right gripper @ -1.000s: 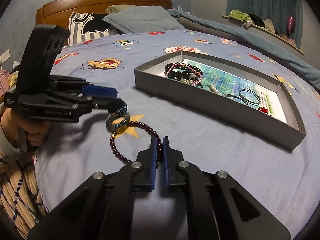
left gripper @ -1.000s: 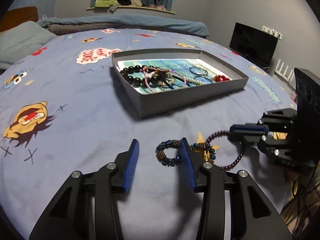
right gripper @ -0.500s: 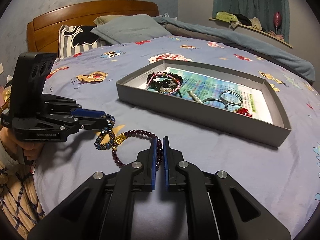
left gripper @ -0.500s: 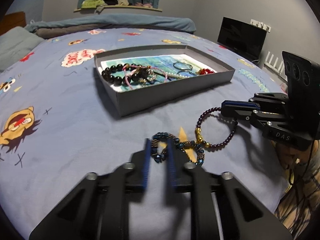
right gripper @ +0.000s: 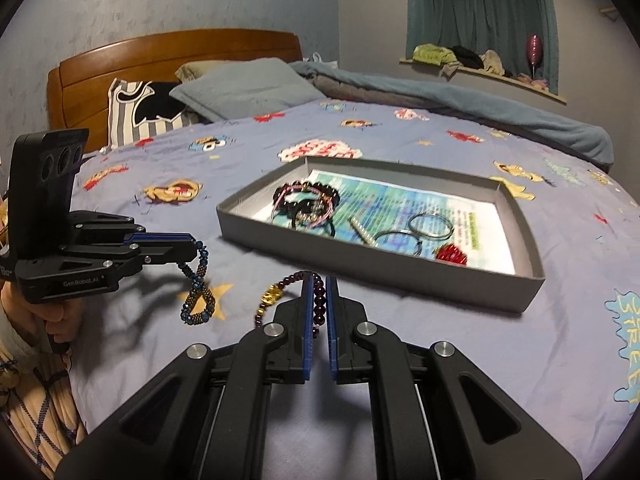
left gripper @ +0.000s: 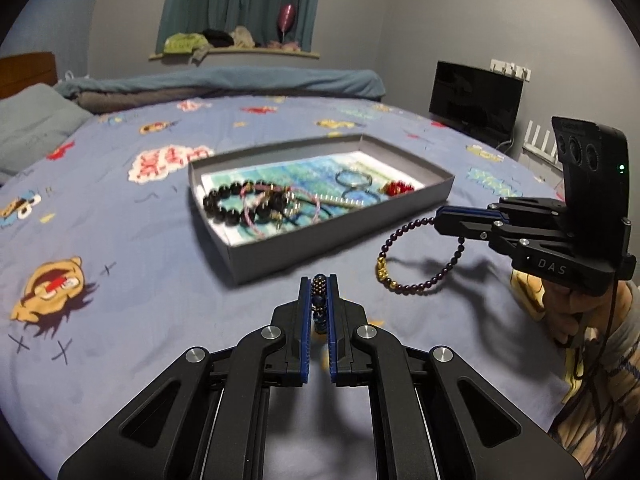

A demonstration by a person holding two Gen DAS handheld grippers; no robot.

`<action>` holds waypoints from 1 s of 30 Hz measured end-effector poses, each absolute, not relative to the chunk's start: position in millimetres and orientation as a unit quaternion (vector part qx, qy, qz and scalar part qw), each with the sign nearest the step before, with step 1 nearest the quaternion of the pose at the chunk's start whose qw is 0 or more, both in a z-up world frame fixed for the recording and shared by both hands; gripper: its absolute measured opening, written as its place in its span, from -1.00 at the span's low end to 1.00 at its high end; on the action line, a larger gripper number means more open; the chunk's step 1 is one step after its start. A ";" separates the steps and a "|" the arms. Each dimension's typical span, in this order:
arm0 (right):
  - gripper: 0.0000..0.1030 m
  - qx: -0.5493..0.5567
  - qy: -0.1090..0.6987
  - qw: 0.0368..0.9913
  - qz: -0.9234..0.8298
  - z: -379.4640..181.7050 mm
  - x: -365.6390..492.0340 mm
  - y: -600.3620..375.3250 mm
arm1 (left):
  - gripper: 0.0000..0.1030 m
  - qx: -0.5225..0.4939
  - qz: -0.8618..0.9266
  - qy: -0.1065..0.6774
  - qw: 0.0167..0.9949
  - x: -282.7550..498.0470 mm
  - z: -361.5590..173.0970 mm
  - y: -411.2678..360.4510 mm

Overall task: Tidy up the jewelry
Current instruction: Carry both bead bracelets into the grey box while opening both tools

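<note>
Left gripper: jaws clamped on blue beaded bracelet. Right gripper: pinching purple bead bracelet with gold charm, lifted above cartoon bedsheet. Grey tray: black bead bracelet, pink cords, metal rings, red piece.

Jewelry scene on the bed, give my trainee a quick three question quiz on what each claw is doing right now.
1. True or false: the left claw is shut on the blue beaded bracelet.
2. What does the right claw grip? A) dark purple beaded bracelet B) a key ring C) nothing
3. Name the container the jewelry goes in.

Key: 1 true. 2 A. 3 the grey tray.
</note>
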State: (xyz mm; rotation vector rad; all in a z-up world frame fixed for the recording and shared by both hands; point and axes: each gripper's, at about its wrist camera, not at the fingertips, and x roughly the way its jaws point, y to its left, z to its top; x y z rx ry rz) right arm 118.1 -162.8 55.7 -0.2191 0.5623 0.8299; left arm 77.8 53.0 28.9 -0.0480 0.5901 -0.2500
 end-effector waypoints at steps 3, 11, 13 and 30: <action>-0.89 -0.099 0.262 0.876 0.394 60.4 120.0 -165.2 | -0.86 -0.022 -0.124 0.266 0.956 72.8 37.4 52.1; -0.89 -0.082 0.241 0.885 0.390 73.1 120.9 -170.1 | -0.86 -0.045 -0.128 0.235 0.962 77.8 53.3 51.5; -0.89 -0.077 0.236 0.887 0.389 75.9 121.6 -172.1 | -0.86 -0.050 -0.129 0.227 0.964 80.1 57.5 51.6; -0.89 -0.018 0.207 0.901 0.380 102.8 150.0 -178.1 | -0.86 -0.089 -0.139 0.180 0.970 125.1 86.7 47.7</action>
